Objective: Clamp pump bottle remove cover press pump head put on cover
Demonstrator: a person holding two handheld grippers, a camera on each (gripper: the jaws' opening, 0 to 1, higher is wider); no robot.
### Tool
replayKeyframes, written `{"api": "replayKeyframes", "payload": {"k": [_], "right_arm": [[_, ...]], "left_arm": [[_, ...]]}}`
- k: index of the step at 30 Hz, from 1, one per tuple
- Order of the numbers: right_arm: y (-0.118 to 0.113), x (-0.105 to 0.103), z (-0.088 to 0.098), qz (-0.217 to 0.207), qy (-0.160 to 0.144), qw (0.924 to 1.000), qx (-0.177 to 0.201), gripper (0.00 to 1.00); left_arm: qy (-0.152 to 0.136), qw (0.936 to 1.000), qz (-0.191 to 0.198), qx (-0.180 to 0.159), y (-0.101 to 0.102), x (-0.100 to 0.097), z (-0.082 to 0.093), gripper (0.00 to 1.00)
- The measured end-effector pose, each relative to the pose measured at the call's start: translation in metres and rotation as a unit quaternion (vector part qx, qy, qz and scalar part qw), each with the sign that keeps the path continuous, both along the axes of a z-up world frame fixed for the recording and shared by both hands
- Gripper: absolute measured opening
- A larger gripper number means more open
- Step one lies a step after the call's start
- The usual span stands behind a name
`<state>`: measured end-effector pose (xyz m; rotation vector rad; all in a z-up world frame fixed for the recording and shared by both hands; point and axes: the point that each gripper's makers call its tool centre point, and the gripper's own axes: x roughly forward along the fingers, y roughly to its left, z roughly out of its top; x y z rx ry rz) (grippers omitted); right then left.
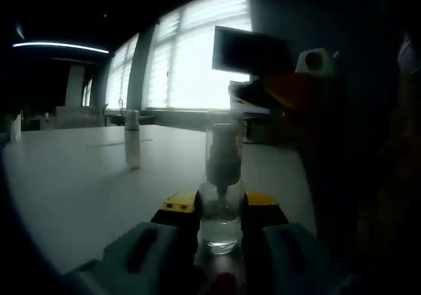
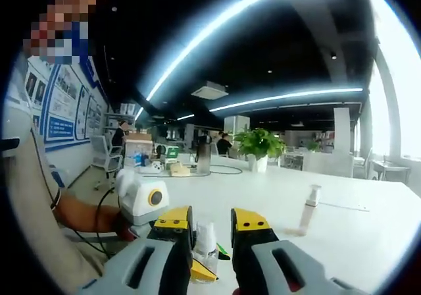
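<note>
A clear pump bottle [image 1: 220, 226] stands on the white table [image 1: 79, 183], and my left gripper [image 1: 220, 203] is shut on its lower body, one yellow-tipped jaw on each side. A clear cover [image 1: 223, 147] sits over the pump head. My right gripper [image 1: 289, 91] hangs in from the right, above and beside the cover and apart from it. In the right gripper view the same bottle [image 2: 205, 239] shows small beyond my right gripper [image 2: 212, 219], which is open with nothing between its jaws. The left gripper [image 2: 141, 199] shows behind the bottle.
A second pump bottle [image 1: 132, 143] [image 2: 309, 206] stands further out on the table. A potted plant [image 2: 260, 143] and desk clutter [image 2: 171, 166] sit at the far end. A person's arm [image 2: 72, 213] is at the left. Bright windows [image 1: 191, 58] lie beyond the table.
</note>
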<state>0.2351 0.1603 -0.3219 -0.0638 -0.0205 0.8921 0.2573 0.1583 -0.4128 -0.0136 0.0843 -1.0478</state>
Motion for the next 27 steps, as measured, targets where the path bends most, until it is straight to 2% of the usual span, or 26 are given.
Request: {"api": "replayKeyframes", "payload": {"k": [17,27], "right_arm": [[0.019,0.007,-0.024,0.021,0.035,0.9990,-0.016,0.22],[0.029,0.012,-0.030,0.023,0.050,0.9983,-0.019,0.22]], "left_arm": [[0.001,1.0000,0.002,-0.001,-0.001,-0.001,0.000,0.16],[0.000,1.0000,0.002,0.001,-0.002,-0.001,0.000,0.16]]}}
